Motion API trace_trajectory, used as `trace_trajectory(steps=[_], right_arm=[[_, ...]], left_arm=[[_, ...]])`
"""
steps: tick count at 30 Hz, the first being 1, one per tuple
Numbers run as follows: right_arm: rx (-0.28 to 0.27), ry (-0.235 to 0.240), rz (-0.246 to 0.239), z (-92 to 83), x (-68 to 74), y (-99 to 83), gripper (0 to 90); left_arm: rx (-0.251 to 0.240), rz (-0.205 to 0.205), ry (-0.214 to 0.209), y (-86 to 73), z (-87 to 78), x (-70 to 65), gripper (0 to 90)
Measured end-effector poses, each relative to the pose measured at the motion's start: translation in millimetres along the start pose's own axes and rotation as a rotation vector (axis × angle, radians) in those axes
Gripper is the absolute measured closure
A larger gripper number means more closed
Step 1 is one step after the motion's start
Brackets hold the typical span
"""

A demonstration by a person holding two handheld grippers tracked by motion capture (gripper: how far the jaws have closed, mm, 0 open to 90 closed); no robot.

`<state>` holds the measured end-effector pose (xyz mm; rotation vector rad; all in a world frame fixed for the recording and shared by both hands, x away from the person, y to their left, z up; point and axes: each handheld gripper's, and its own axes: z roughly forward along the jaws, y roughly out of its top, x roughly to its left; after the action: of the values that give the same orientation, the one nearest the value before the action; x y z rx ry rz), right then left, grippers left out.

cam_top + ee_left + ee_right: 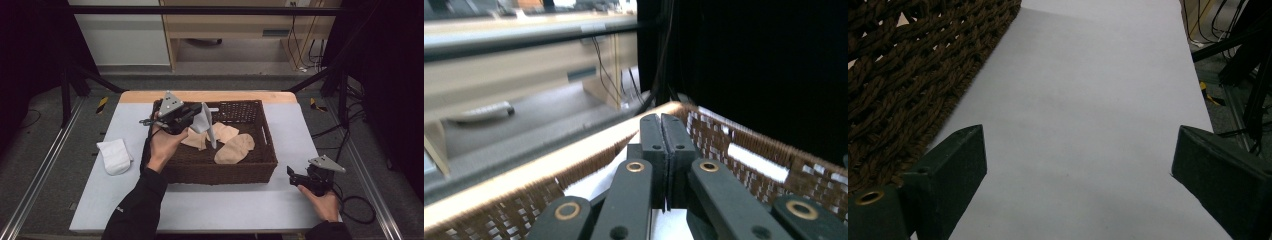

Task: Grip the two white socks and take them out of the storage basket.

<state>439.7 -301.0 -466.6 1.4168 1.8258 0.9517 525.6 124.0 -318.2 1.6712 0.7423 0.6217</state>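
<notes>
1. Two grippers in play. Nearest the person, the right gripper point(306, 178) rests low on the white table point(210, 205), just off the near right corner of the basket point(220, 172). Jaws spread wide in its own view, nothing between them, bare tabletop ahead. Risk here is small: if it swings left it could clip the woven wall and shove the basket.

2. Folded white sock point(115, 156) lies on the table left of the basket, apart from it. Out of harm unless the left forearm drags across it.

3. Inside the basket, several beige socks point(235, 147) lie loose on the floor.

4. Farther back, the left gripper point(192, 117) hovers over the basket's far left part, jaws pressed together in its own view point(665, 150). A pale grey sock point(206, 122) hangs from its tip, drooping toward the beige ones. Grip looks to be on one edge only, though the contact is hard to see.

5. Likely failures, as judgement: a thin pinch may let the sock slide out mid-carry; the dangling end may snag the rim or drag a beige sock along.
</notes>
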Motion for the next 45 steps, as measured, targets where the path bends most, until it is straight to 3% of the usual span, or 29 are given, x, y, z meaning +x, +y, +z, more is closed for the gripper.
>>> trace_trajectory(steps=[6, 12, 15, 20, 24, 33, 37, 41, 45], right_arm=[[0.002, -0.001, -0.001, 0.1, 0.2, -0.1, 7.7], [0.001, -0.002, -0.001, 0.1, 0.1, -0.1, 7.7], [0.002, -0.002, -0.001, 0.2, 0.2, -0.1, 7.7], [0.001, -0.003, -0.001, 0.0, 0.0, -0.1, 7.7], [0.002, -0.003, -0.003, 0.2, 0.1, -0.2, 7.6], [0.006, -0.006, -0.005, 0.6, 0.6, -0.4, 7.7], [0.007, -0.007, -0.008, 0.7, 0.6, -0.5, 7.7], [0.008, -0.008, -0.009, 0.7, 0.7, -0.6, 7.7], [0.01, -0.008, -0.01, 0.9, 0.8, -0.6, 7.7]], left_arm=[[-0.071, -0.021, -0.001, 19.7, -19.5, 1.1, 89.1], [-0.135, -0.004, 0.012, 36.6, -41.6, 2.0, 89.1], [-0.17, 0.008, 0.017, 45.7, -56.1, 2.6, 89.1], [-0.237, -0.007, 0.018, 57.8, -84.9, 6.4, 89.0], [-0.257, 0.003, 0.043, 61.6, -107.4, 12.6, 89.0], [-0.305, -0.003, 0.117, 57.0, -158.9, 36.8, 89.0], [-0.311, -0.025, 0.156, 50.7, -182.3, 49.2, 89.0], [-0.324, -0.049, 0.196, 38.6, -203.0, 63.3, 89.0], [-0.3, -0.075, 0.233, 19.0, -217.6, 76.5, 89.0]])
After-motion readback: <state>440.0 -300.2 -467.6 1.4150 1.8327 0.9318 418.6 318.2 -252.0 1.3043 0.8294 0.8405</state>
